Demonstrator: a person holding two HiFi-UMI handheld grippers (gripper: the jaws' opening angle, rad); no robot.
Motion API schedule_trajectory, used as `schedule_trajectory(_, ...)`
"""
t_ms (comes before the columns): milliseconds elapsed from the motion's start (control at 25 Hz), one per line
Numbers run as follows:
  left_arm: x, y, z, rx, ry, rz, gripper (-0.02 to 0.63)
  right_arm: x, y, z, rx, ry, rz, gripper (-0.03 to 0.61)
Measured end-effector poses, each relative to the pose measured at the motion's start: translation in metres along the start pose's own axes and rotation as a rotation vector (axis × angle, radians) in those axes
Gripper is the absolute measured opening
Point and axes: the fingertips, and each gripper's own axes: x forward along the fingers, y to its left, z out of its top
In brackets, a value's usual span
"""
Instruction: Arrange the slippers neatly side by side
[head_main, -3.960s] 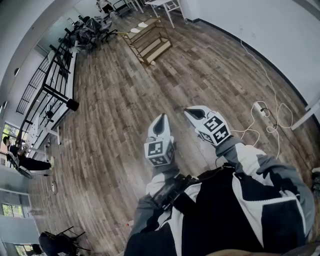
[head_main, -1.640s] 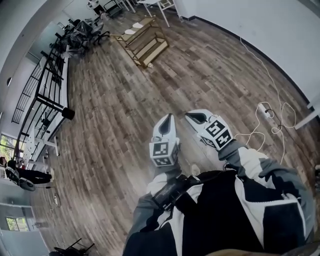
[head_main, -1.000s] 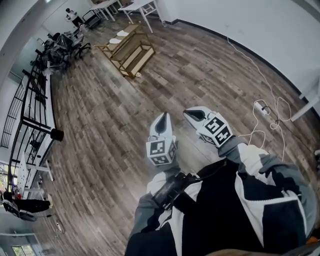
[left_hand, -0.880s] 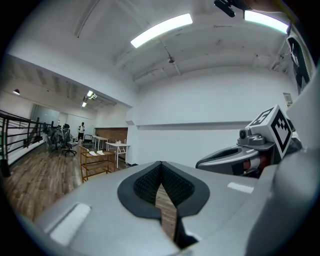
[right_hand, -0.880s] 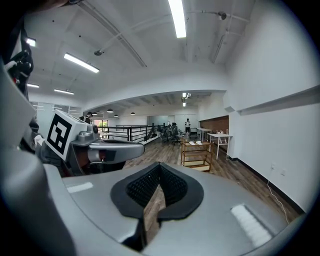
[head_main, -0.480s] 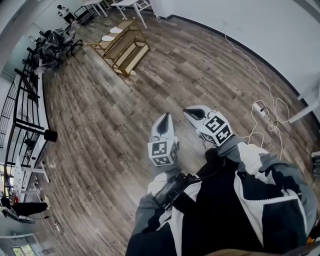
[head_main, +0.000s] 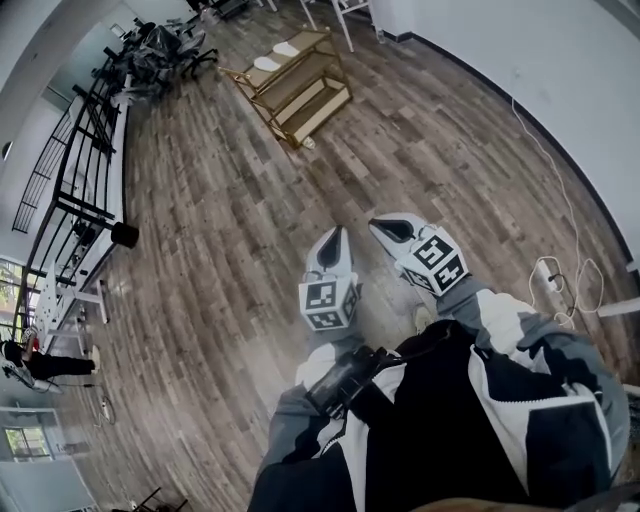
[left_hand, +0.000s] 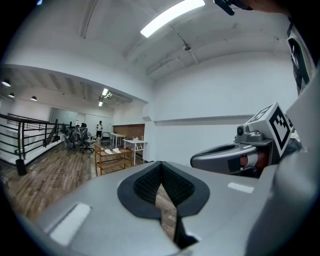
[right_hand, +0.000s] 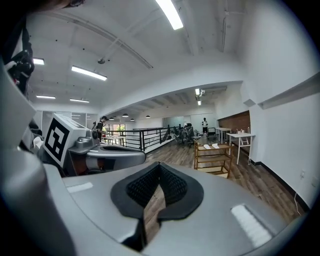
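Observation:
Two white slippers (head_main: 275, 56) lie on the top board of a wooden shelf rack (head_main: 300, 90) far across the room. They also show small in the left gripper view as slippers (left_hand: 112, 151) on the rack (left_hand: 113, 161), and in the right gripper view as slippers (right_hand: 210, 146) on the rack (right_hand: 213, 160). My left gripper (head_main: 337, 233) and right gripper (head_main: 381, 226) are held side by side in front of my body, both shut and empty. Both point toward the rack from a distance. Each gripper camera sees the other gripper beside it.
A wood plank floor stretches between me and the rack. A black railing (head_main: 75, 190) runs along the left side, with office chairs (head_main: 160, 45) behind it. A white wall (head_main: 560, 60) borders the right, and a power strip with a white cable (head_main: 560, 285) lies near it. White tables (right_hand: 240, 137) stand past the rack.
The head view has swung, so the rack sits further right in the picture and the cable has slid toward the right edge. Both grippers keep their shut pose in front of my body.

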Motion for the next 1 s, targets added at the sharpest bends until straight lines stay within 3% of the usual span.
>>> schedule_trajectory(360, 0.097, 0.009, 0.018, 0.002, -0.018, 0.058, 0.005, 0.031, -0.093, 0.014, -0.026, -0.003, 0.063, 0.009)
schedule_trajectory(600, 0.132, 0.028, 0.016, -0.007, 0.001, 0.076, 0.005, 0.058, -0.121, 0.015, -0.013, 0.003, 0.090, 0.011)
schedule_trajectory(840, 0.173, 0.059, 0.013, -0.041, 0.006, 0.059, 0.005, 0.097, -0.151, 0.017, -0.017, 0.015, 0.083, 0.012)
schedule_trajectory(1000, 0.212, 0.092, 0.023, -0.019, -0.014, 0.028, 0.005, 0.135, -0.179, 0.027, -0.018, 0.014, 0.051, 0.012)
